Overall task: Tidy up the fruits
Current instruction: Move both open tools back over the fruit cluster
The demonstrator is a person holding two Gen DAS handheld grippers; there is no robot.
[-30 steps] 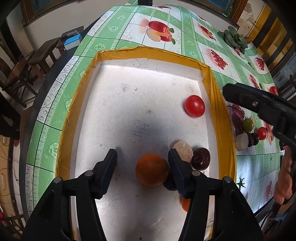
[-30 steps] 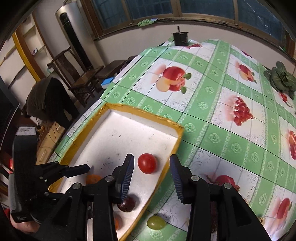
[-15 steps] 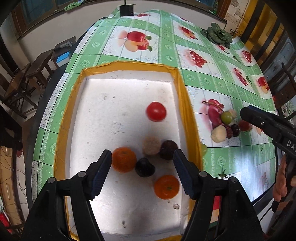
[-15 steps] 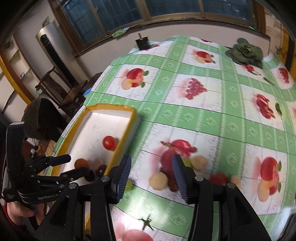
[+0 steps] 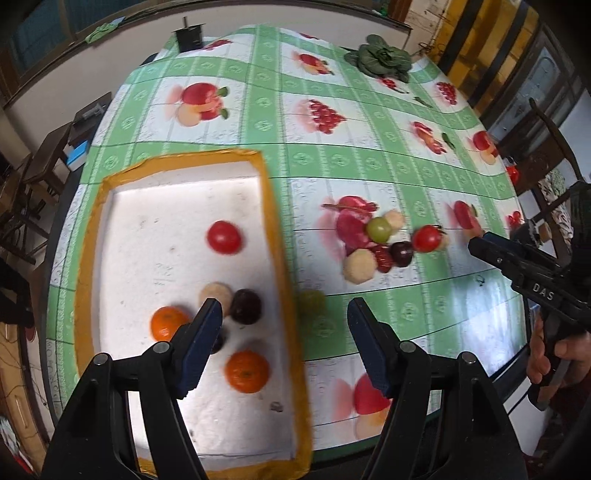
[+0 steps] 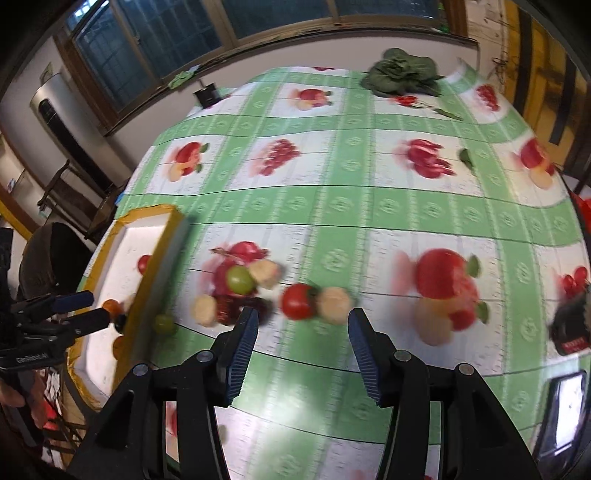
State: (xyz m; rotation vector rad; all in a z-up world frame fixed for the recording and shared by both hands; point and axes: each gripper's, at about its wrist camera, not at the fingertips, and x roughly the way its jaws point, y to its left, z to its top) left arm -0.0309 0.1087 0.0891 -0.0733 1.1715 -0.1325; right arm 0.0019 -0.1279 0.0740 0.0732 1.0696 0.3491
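Observation:
A white tray with a yellow rim holds a red tomato, two oranges, a beige fruit and a dark plum. My left gripper hovers open over the tray's right rim with nothing between its fingers. A green grape lies just outside that rim. On the cloth, a loose cluster has a tomato, beige fruits, a green grape and a dark plum. My right gripper hangs just short of the tomato, jaws opening and empty.
A leafy green vegetable and a small black box sit at the table's far end. A lit screen and a dark object lie near the right edge. Wooden chairs stand beyond the left edge.
My left gripper rose and shifted right, away from the orange, which stays in the tray, and its jaws widened. My right gripper swung right from the tray to the fruit cluster.

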